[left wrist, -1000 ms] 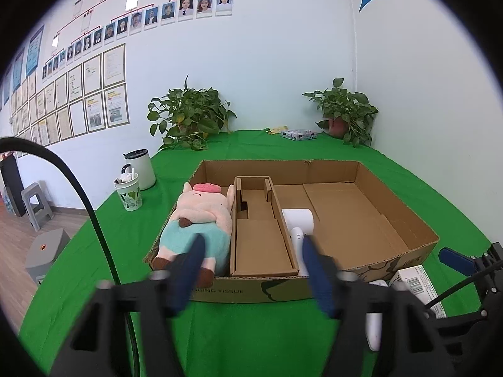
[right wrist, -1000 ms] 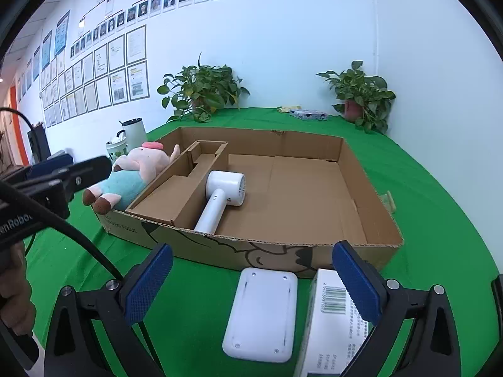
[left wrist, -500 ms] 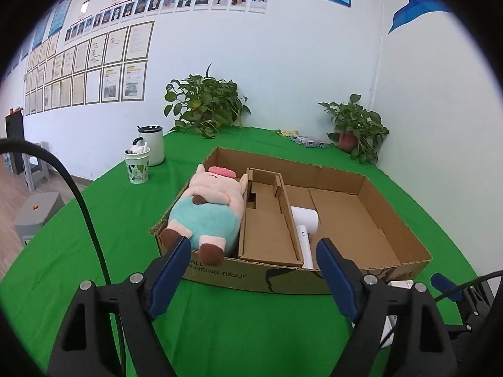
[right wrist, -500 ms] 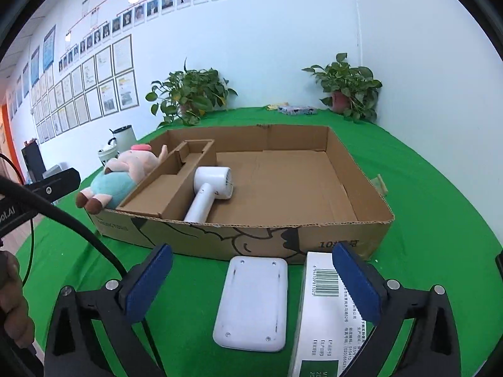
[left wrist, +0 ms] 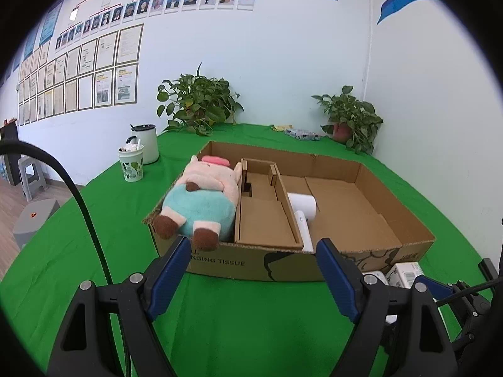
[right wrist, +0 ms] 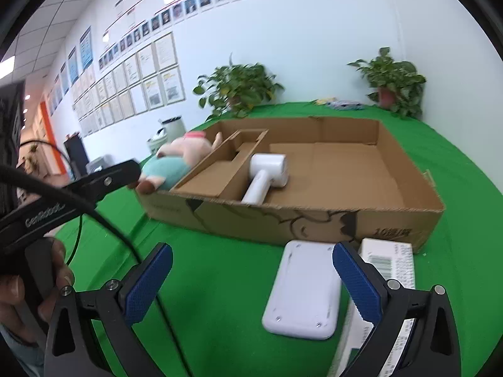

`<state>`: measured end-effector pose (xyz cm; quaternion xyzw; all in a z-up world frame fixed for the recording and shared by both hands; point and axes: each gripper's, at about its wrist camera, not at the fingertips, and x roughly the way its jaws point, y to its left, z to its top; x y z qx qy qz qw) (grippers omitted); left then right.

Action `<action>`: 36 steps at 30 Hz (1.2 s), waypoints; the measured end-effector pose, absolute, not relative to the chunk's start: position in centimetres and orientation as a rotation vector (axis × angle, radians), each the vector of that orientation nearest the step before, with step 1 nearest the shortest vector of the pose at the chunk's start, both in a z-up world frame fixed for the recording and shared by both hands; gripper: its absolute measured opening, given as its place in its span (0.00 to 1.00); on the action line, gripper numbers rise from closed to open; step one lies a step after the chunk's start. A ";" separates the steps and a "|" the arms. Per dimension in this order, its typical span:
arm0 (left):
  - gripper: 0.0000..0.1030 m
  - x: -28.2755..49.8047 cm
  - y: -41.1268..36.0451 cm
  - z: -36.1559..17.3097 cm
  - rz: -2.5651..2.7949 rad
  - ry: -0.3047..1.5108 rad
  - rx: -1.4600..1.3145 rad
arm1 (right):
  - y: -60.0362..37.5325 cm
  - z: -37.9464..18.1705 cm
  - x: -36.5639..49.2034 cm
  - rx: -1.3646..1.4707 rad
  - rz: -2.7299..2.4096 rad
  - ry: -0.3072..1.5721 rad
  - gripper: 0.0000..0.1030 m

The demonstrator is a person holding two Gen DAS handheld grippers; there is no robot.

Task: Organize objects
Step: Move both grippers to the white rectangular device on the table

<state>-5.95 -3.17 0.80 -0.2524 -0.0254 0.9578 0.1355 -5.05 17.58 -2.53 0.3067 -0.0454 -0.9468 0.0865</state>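
Observation:
A shallow cardboard box (left wrist: 371, 251) (right wrist: 314, 220) lies on the green table. In its left compartment lies a plush pig (left wrist: 201, 198) (right wrist: 176, 160). A white hair dryer (left wrist: 301, 213) (right wrist: 267, 172) lies beside the cardboard insert (left wrist: 264, 213). In front of the box lie a flat white device (right wrist: 305, 289) and a white carton with a barcode (right wrist: 386, 264) (left wrist: 405, 273). My left gripper (left wrist: 254, 276) is open and empty, before the box's front wall. My right gripper (right wrist: 251, 282) is open and empty, with its right finger over the white device's right edge.
A paper cup (left wrist: 132, 163) and a white kettle (left wrist: 146, 143) stand left of the box. Two potted plants (left wrist: 198, 106) (left wrist: 349, 119) and a small packet (left wrist: 301, 133) sit at the back by the wall. The left gripper's body and a hand (right wrist: 47, 235) show at left.
The left gripper has pulled back and risen a little. The right gripper has swung left and closer to the white device. Both stay open.

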 end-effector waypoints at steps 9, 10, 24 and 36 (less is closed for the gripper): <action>0.78 -6.0 -1.6 -1.8 2.725 -0.003 -0.849 | 17.7 -7.2 -7.0 1.213 -2.779 -0.135 0.99; 0.78 -6.1 -1.3 -2.0 2.722 0.003 -0.857 | 18.0 -7.5 -7.1 1.230 -2.787 -0.138 0.99; 0.78 -7.3 -0.2 -3.6 2.662 0.014 -0.954 | 19.4 -9.1 -10.0 1.349 -2.866 0.096 1.00; 0.78 -7.7 -0.7 -3.6 2.623 -0.025 -0.993 | 19.4 -9.8 -10.1 1.345 -2.805 0.100 0.75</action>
